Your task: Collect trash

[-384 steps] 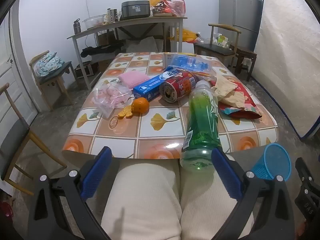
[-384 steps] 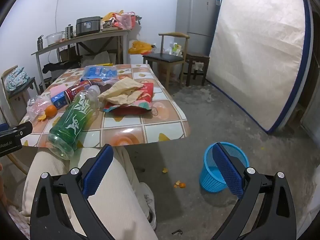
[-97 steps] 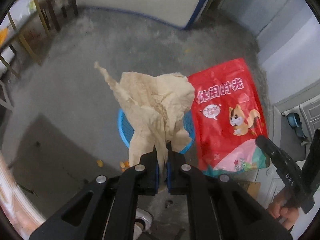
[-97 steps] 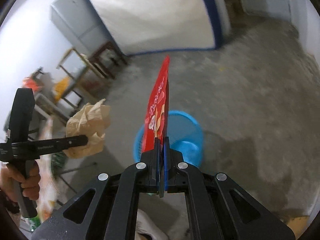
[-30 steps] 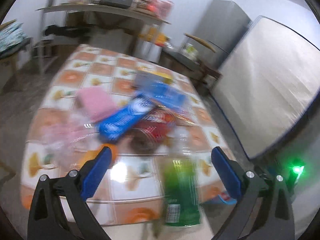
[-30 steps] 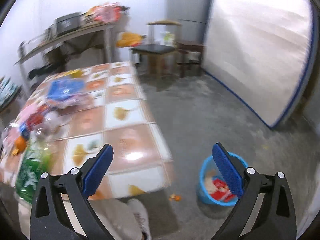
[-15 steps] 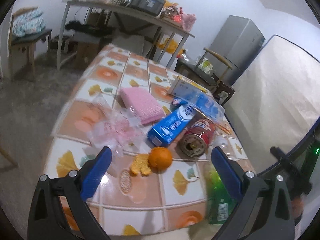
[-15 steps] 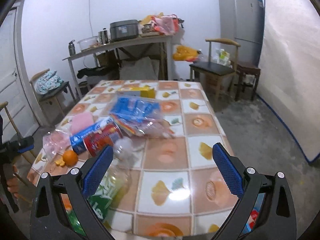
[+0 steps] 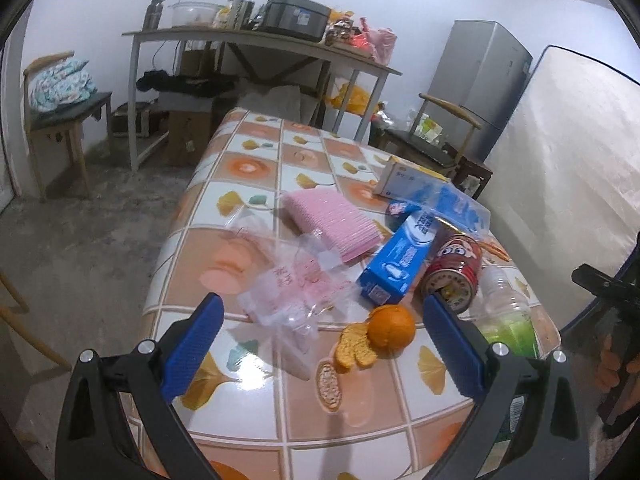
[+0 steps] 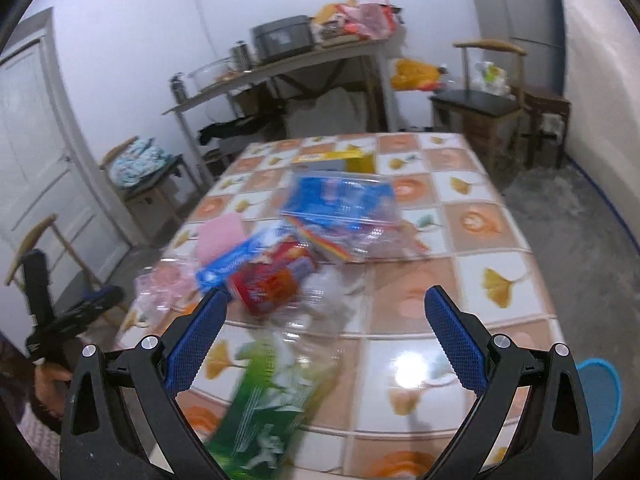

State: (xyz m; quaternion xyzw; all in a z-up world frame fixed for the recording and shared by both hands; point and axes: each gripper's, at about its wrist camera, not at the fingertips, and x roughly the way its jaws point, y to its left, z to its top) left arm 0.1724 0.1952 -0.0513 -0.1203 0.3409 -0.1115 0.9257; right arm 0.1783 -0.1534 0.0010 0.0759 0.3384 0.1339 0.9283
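The worktop (image 9: pixel 256 168) has a shiny cloth with orange squares and yellow leaves, and the trash lies on it from the middle out to 5 o'clock. At 5 o'clock lies a green bottle (image 9: pixel 505 322), on its side by the edge. At 3 o'clock, in the left wrist view, sit a blue box (image 9: pixel 400 260) and a red can (image 9: pixel 454 268), touching each other. Near the middle is a crinkly clear bag (image 9: pixel 288 284) with pink bits in it. Just beside it, toward 4 o'clock, are an orange (image 9: pixel 390 326) and its peel (image 9: pixel 354 346).

The left gripper (image 9: pixel 320 344) is spread wide and holds nothing. It hangs over the bag and the orange. The right gripper (image 10: pixel 326 338) is spread wide too, with nothing in it, over the bottle and can. That view is blurry.

I think the next job is to pick one thing each. The bag is soft, so pinch a bunched part in the middle. The bottle could roll, so come down across its body, not along it. The blue bin (image 10: pixel 600 392) peeks out on the floor at 4 o'clock in the right wrist view.

The room has a gray floor, a long shelf table (image 9: pixel 256 40) at 12 o'clock, a fridge (image 9: pixel 480 80) at 2 o'clock, a mattress (image 9: pixel 572 152) leaning at 3 o'clock, and chairs (image 9: pixel 60 108).
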